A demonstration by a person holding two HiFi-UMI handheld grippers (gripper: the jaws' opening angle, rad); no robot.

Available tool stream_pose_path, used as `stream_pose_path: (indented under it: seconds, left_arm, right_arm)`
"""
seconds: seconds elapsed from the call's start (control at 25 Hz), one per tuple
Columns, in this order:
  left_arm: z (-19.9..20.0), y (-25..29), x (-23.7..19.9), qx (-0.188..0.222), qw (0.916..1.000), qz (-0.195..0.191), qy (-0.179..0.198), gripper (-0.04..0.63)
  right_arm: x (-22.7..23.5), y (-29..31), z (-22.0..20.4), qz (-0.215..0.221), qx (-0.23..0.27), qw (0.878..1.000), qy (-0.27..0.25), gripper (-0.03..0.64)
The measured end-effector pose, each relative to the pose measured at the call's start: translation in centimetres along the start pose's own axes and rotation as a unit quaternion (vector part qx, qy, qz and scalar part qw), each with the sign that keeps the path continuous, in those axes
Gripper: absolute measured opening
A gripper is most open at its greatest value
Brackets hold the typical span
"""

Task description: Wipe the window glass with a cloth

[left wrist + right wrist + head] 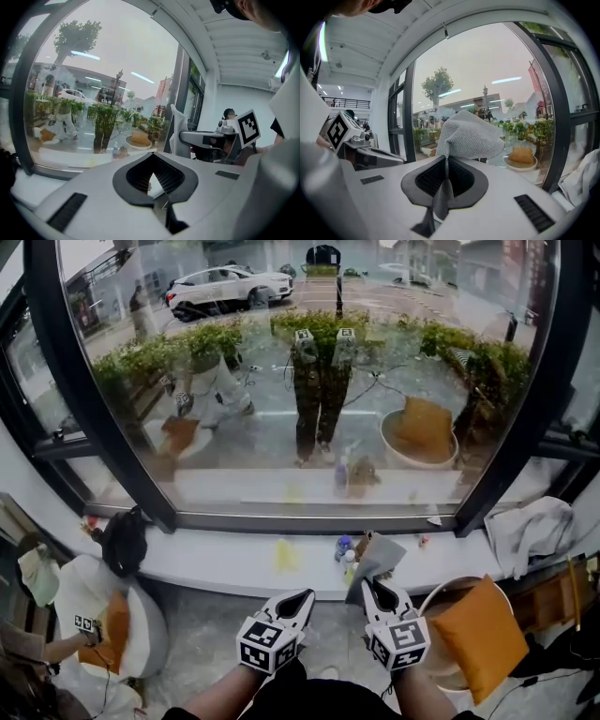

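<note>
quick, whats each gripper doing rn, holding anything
left gripper: shut, nothing between its jaws.
right gripper: shut on the grey cloth.

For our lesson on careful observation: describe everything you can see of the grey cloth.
The cloth is grey, soft-looking, with a fine mesh-like weave. One pinched fold runs down between the shut jaws of the right gripper; the rest bunches above them in a crumpled mound. It is held in the air, short of the window glass, touching only the jaws.
</note>
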State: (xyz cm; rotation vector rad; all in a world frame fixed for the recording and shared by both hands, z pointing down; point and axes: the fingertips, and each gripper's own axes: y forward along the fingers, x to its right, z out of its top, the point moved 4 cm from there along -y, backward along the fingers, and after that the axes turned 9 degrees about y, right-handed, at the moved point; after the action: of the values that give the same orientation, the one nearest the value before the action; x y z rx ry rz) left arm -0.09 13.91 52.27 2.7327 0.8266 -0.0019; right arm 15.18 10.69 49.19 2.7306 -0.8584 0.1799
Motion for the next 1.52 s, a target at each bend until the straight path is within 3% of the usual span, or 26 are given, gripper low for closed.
stream_pose_path:
  seconds: [0.28,0.88,1.52]
  left_arm:
    - [0.8,0.8,-1.3,-0.001,0.9999,0.000,0.013,0.006]
    - [3.4,2.0,-6.4,0.022,0.9996,0.017,0.005,0.006]
    - [6.9,3.6,-16.6,0.047,0.9982,0.036,0.003,0.006]
  right_arm:
    - [0.3,1.3,1.0,-0.001,0.009,1.000,0.000,0.032]
    - [0.3,6.3,3.8,-0.007,0.021,1.000,-0.015,0.032]
    - [-2.7,18.0,8.9,0.008,0.043,0.998,-0.039,0.032]
